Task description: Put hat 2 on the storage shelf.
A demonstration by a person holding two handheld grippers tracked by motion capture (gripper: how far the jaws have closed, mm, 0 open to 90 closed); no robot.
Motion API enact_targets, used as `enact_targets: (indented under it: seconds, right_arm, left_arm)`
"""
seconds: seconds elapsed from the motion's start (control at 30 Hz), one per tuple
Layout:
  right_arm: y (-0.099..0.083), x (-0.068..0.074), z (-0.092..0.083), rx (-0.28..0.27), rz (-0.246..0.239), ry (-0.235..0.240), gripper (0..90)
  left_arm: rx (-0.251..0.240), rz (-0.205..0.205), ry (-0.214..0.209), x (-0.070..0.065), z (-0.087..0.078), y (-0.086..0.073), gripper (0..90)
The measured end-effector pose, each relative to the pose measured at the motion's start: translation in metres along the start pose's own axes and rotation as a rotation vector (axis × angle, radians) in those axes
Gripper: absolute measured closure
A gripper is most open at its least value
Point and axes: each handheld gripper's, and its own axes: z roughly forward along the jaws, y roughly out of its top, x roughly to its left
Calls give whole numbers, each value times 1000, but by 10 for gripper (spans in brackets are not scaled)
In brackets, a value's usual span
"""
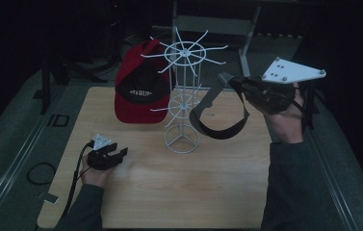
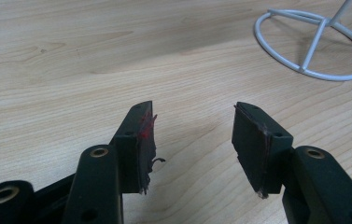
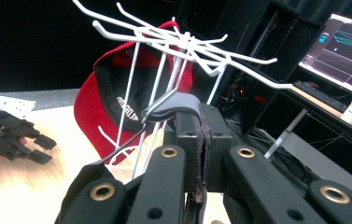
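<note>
Nearest, at the near left of the wooden table [image 1: 179, 192], the left gripper [image 1: 121, 153] rested low over the board with its jaws apart and nothing between them; the left gripper view showed bare wood grain in the gap and the rack's ring base off to the far right. It looked idle, taking no part in the work.

Farther in, at the middle of the table, stood the white wire display rack [image 1: 183, 96], its hooks spreading out from a central post. A red cap [image 1: 139, 84] already hung on its far left side, so that part seemed finished.

To the right of the rack, raised well above the table, the right gripper [image 1: 233, 83] had its jaws pressed together on the top edge of a grey visor [image 1: 217, 113]. The visor drooped from the grip, its band looping down and toward the left, the long axis running from upper right to lower left, brim end nearest the rack. In the right gripper view the pinched edge [image 3: 177, 105] sat just beside a hook tip [image 3: 162, 103], perhaps touching; I could not tell if it had caught. What remained, by my judgement, was seating the visor on a hook and letting go
</note>
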Motion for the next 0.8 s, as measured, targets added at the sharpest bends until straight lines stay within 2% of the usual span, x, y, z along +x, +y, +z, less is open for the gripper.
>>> enact_targets:
  seconds: [0.63, 0.8]
  right_arm:
    - [13, -6, -10, -46, 4, -28, 881]
    - [19, -9, -11, -54, 3, -39, 881]
  left_arm:
    - [-1, 2, -2, 0, 0, 0, 493]
    - [-12, -14, -22, -1, -2, 1, 493]
